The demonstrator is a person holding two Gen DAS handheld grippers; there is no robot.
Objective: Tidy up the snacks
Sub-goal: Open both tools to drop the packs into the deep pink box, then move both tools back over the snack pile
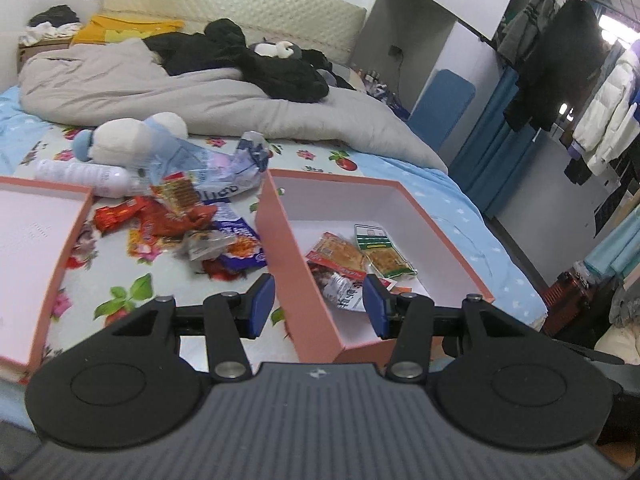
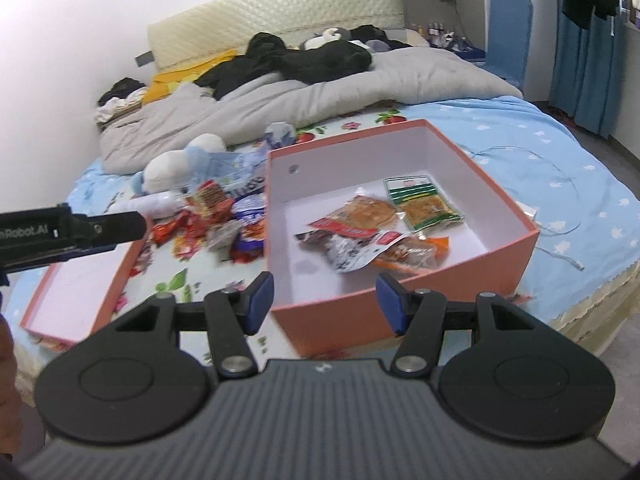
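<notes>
Snacks (image 2: 372, 224) lie in the box (image 2: 404, 312); both grippers gape, holding nothing.

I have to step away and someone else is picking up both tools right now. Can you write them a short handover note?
Left tool: open, empty, hovering over the near edge of the pink box.
Right tool: open, empty, in front of the same box.
Done: a few snack packets lie inside the box, including a green-labelled one.
Left: the loose snack pile on the bedsheet, between the box and its lid, which lies open side up. A white bottle and a plush toy lie behind the pile.
</notes>
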